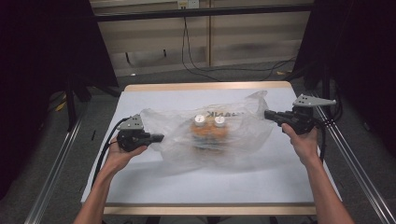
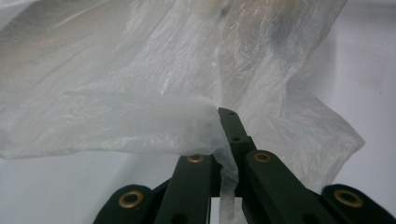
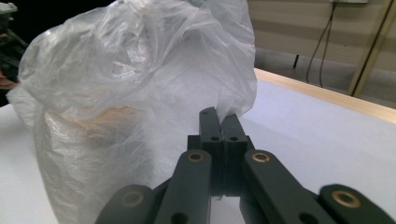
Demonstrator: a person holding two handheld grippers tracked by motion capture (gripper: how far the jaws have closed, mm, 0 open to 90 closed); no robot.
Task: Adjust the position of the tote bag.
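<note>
At table centre: both grippers, left & right, clamped on plastic bag; pull edges apart evenly, w/o tipping bottles.

Right black two-jaw tongs rising from the bottom edge, jaws pressed together on a fold of thin, crinkled, translucent white plastic bag. Bag bulging up and to the left, resting on white-topped bench. Orange-brown contents dimly visible through the film, shape unclear. Light wooden bench edge along the right. Behind: beige wall, dark hanging cable.
</note>
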